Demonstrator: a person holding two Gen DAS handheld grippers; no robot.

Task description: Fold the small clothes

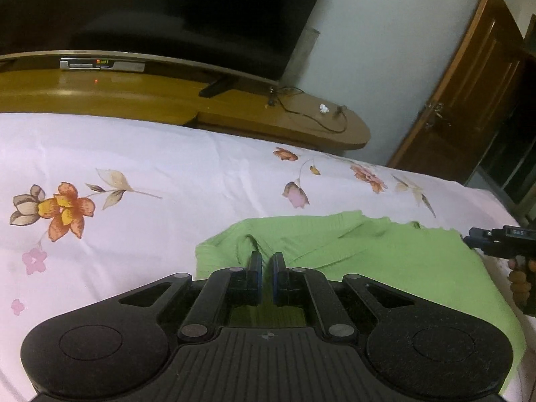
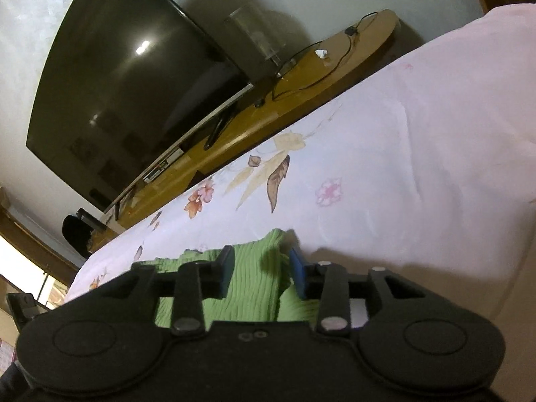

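Note:
A small green ribbed garment (image 1: 385, 254) lies on the floral bedsheet (image 1: 150, 167). My left gripper (image 1: 267, 259) sits over the garment's left end, its fingers nearly together with a narrow gap; a raised fold of cloth stands just beyond the tips, and I cannot tell if any is pinched. My right gripper (image 2: 261, 259) is open, its fingers straddling the garment's (image 2: 248, 284) right end, with cloth between them. It also shows at the right edge of the left wrist view (image 1: 469, 238), at the garment's far corner.
A wooden TV stand (image 1: 234, 107) with a large dark TV (image 1: 167, 16), a set-top box (image 1: 100, 64) and loose cables (image 1: 318, 117) runs along the far side of the bed. A wooden door (image 1: 469, 83) stands at the right.

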